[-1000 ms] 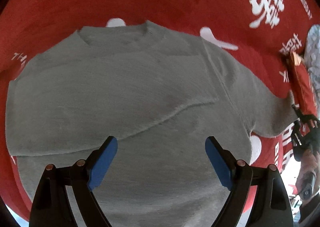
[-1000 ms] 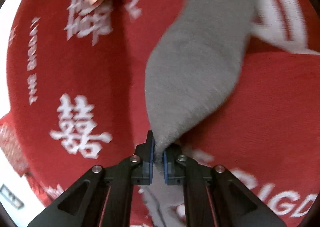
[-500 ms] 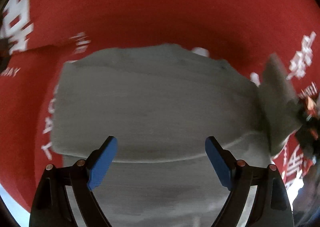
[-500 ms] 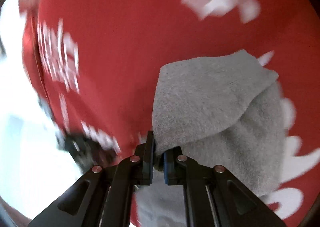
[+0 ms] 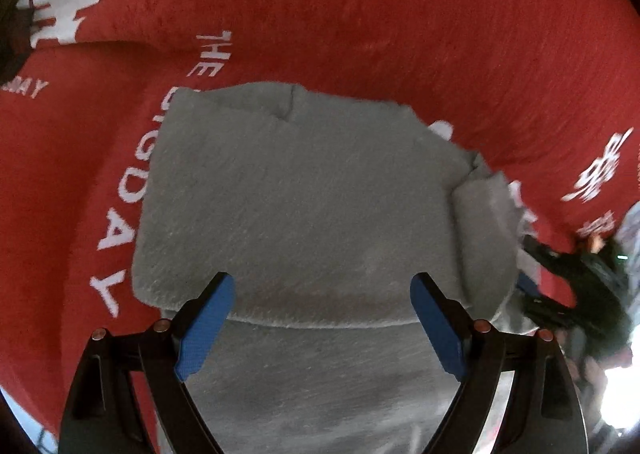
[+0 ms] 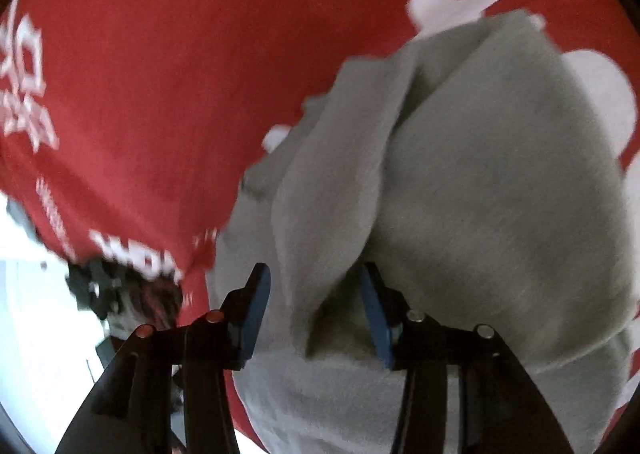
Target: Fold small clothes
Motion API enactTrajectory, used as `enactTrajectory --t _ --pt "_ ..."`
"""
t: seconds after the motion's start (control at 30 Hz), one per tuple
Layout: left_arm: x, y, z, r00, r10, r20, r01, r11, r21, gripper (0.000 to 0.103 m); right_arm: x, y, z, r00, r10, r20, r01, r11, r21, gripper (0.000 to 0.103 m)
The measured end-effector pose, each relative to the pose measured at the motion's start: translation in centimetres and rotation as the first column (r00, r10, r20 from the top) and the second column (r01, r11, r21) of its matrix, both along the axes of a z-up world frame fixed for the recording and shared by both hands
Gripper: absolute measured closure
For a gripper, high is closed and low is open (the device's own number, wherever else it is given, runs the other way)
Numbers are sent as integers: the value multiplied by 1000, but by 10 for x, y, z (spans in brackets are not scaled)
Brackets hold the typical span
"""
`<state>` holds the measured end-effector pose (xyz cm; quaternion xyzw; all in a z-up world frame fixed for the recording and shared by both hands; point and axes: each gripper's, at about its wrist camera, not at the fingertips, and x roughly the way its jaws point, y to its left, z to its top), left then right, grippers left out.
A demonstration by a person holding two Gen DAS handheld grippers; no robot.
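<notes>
A small grey sweater [image 5: 304, 206] lies on a red cloth, partly folded, with its right sleeve [image 5: 484, 238] laid over the body. My left gripper [image 5: 320, 326] is open and empty, just above the sweater's near part. My right gripper [image 6: 316, 306] is open, its blue pads either side of the folded grey sleeve [image 6: 320, 238], which lies loose between them. The sweater body [image 6: 500, 194] fills the right of the right wrist view. The right gripper also shows in the left wrist view as a dark blurred shape [image 5: 576, 286] at the sweater's right edge.
The red cloth [image 5: 360, 14] with white lettering covers the surface under the sweater. Its near left edge [image 6: 120, 250] drops off to a bright white floor [image 6: 32, 334] in the right wrist view.
My right gripper carried the sleeve inward over the sweater body, then opened and let it go. My left gripper stayed open while its view shifted over the sweater.
</notes>
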<state>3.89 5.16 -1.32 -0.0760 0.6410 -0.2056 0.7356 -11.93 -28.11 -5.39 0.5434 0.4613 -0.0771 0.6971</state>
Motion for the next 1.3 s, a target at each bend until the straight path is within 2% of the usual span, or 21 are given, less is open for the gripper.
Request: enactTrajectory --t 0.07,0.1,0.13,0.17,0.23,0.33,0.47,0.57,0.67,0.73,0.8,0.93,1.03,1.1,1.13,1.17,1.23,1.3 --pt "4 3 1 1000 12 -18 -13 997 -70 13 11 -8 -3 999 -51 -2 51 998 20 56" --pt "7 4 0 999 15 -29 -18 995 -96 13 19 -9 -4 998 -55 7 55 998 15 65" --pt "9 5 -1 999 17 -44 -22 992 -124 13 29 -7 -1 999 -38 20 38 999 0 72" --pt "12 7 -3 998 19 -64 -29 988 -154 13 39 -1 4 999 -2 44 2 1000 -20 83" --pt "17 10 -9 993 28 -111 -53 974 -221 13 60 20 17 989 115 94 -109 992 -65 85" --pt "24 18 -20 981 64 -185 -120 943 -311 13 69 51 33 937 323 135 -307 943 -127 85" --pt "28 27 -34 958 109 -267 -208 902 -378 13 75 112 32 828 555 83 -533 824 -190 85" --pt "28 26 -41 948 113 -296 -225 898 -378 13 68 144 21 762 648 4 -634 747 -199 85" --pt "28 23 -45 946 114 -304 -230 896 -379 13 59 154 13 745 664 -61 -661 722 -203 84" --pt "28 22 -44 947 113 -301 -228 896 -380 13 51 150 15 759 648 -54 -645 740 -189 80" --pt "29 22 -41 949 110 -296 -223 896 -384 13 39 141 17 778 627 -46 -624 761 -174 56" --pt "34 24 -40 948 119 -294 -228 899 -373 13 24 128 21 800 595 -73 -598 784 -165 54" --pt "36 19 -40 954 112 -278 -210 911 -355 13 7 103 22 862 502 -69 -506 854 -122 54" --pt "38 15 -37 961 109 -253 -193 922 -337 14 -17 78 18 920 385 -78 -390 918 -68 54" --pt "39 13 -36 964 108 -245 -186 927 -325 28 -30 66 16 941 327 -87 -332 942 -47 54" --pt "40 10 -37 964 101 -246 -178 931 -318 53 -51 46 13 966 236 -103 -239 971 -21 54" --pt "42 7 -42 960 85 -267 -170 934 -314 76 -78 21 10 986 116 -117 -117 993 -3 54" --pt "42 7 -42 966 79 -248 -156 939 -306 86 -103 -6 8 992 -20 -123 19 1000 -4 54"
